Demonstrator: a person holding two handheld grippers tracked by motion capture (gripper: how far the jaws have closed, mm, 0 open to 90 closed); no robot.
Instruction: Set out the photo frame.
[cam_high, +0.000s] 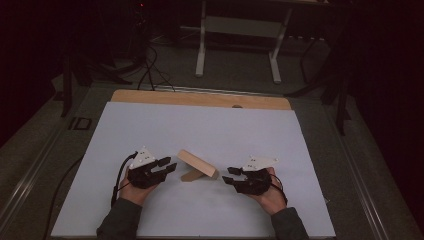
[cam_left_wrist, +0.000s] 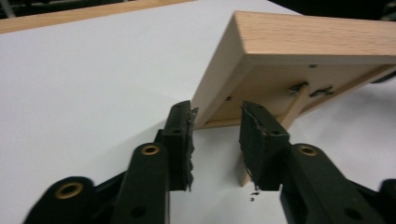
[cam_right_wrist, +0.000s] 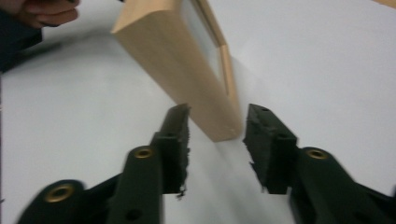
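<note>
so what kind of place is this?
Probably a lab or workshop recording bench: a white-topped table holding one wooden frame, loose cables on the floor, and a desk stand behind.

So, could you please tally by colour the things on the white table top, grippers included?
Black grippers: 2, the left gripper and the right gripper
Light wooden picture frame: 1
Total: 3
</note>
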